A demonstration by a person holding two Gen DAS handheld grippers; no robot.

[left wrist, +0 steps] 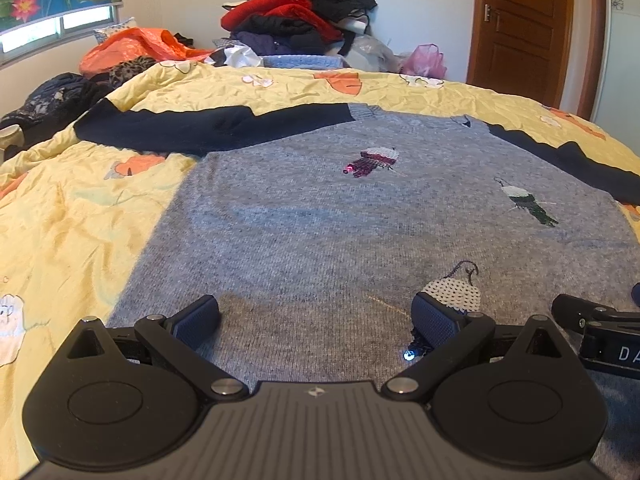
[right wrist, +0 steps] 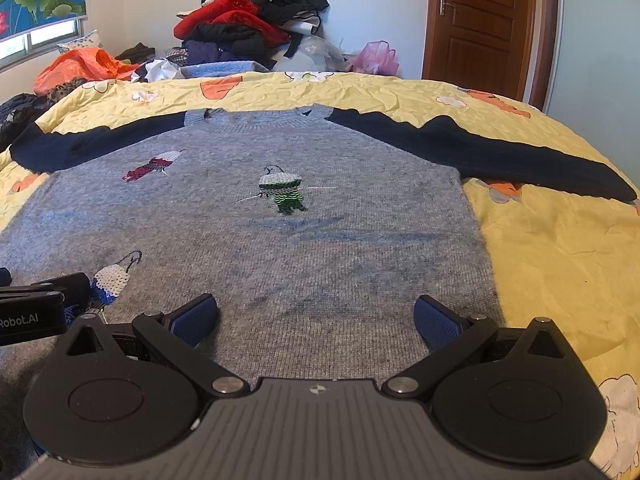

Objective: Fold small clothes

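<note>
Both grippers, left (left wrist: 316, 320) and right (right wrist: 316, 320), spread wide, apparently resting on flat grey sweater (right wrist: 300, 248).

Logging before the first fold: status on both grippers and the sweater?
Left gripper open, right gripper open, both low at the hem, holding nothing. Grey sweater flat on the yellow quilt, navy sleeves spread. Nothing lying on it.

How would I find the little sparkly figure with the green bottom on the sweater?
Start at the yellow quilt covering the bed, where a grey sweater with dark navy sleeves lies spread flat. Near the middle of its chest sits the green sequin figure. Its neighbours differ: the figure to its left is dark red below, and the one near the hem is blue below.
</note>
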